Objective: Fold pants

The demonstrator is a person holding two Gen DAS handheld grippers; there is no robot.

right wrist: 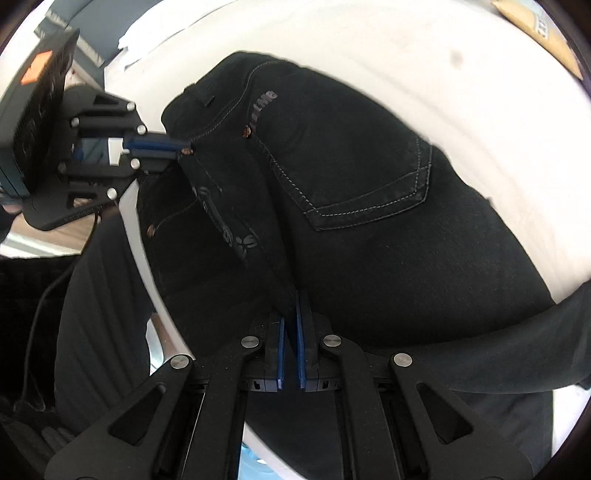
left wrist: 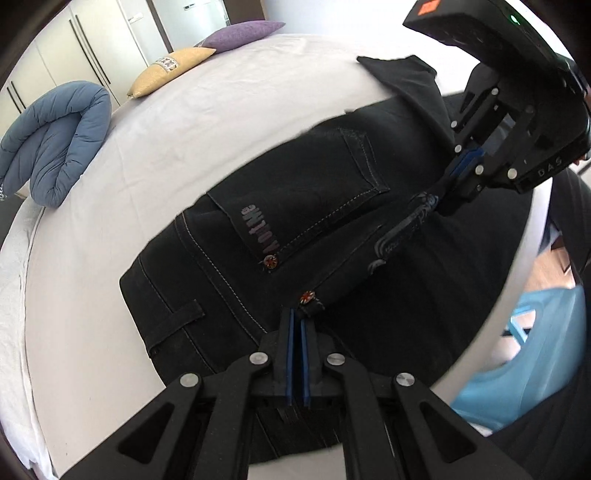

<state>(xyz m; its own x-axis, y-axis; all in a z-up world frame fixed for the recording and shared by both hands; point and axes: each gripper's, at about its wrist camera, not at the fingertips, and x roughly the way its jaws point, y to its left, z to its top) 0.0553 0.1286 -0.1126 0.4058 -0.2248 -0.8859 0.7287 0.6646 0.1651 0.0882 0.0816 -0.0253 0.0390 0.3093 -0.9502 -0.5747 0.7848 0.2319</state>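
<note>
Black jeans (left wrist: 295,206) lie on a white bed (left wrist: 92,295), back pocket up, with grey stitching and a printed logo. My left gripper (left wrist: 297,321) is shut on the waistband edge near a red rivet. My right gripper (left wrist: 439,199) shows at the upper right of the left wrist view, shut on the pants' raised edge. In the right wrist view the jeans (right wrist: 369,221) fill the middle; my right gripper (right wrist: 291,306) is shut on a fold of cloth, and my left gripper (right wrist: 181,149) pinches the waistband at the left.
A rolled blue duvet (left wrist: 55,144), a yellow pillow (left wrist: 170,70) and a purple pillow (left wrist: 243,33) lie at the bed's far side. White wardrobes (left wrist: 92,48) stand behind. A blue object (left wrist: 528,354) sits on the floor past the bed's near edge.
</note>
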